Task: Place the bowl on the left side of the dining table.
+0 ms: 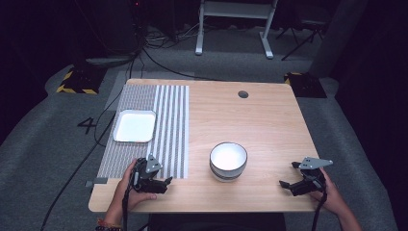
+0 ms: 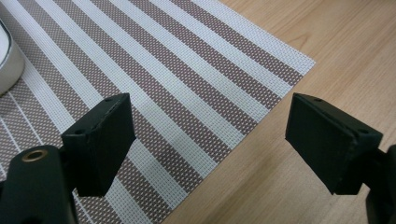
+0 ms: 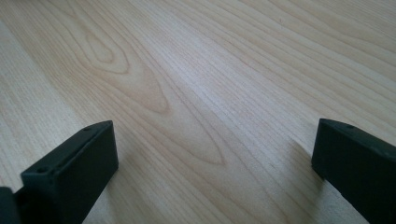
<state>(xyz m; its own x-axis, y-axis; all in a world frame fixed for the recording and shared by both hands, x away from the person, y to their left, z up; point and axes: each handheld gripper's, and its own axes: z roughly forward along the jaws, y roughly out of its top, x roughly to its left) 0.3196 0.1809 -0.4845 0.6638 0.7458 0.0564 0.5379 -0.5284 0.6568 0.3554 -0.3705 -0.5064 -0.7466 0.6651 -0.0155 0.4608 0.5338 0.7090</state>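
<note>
- Two grippers sit low at the table's (image 1: 269,115) near edge, both with jaws spread wide and holding nothing.
- The left gripper (image 1: 166,183) is at about 7 o'clock, over the near right corner of the striped placemat (image 1: 168,125).
- The right gripper (image 1: 287,177) is at about 4 o'clock, above bare wood.
- The bowl (image 1: 228,160) stands between them, towards 6 o'clock.
- The square white plate (image 1: 134,126) lies on the placemat at 9 o'clock.

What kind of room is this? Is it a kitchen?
Probably a lab or recording studio, not a kitchen: dark curtains, cables on the grey floor, hazard-striped stand bases, and one wooden table.
</note>
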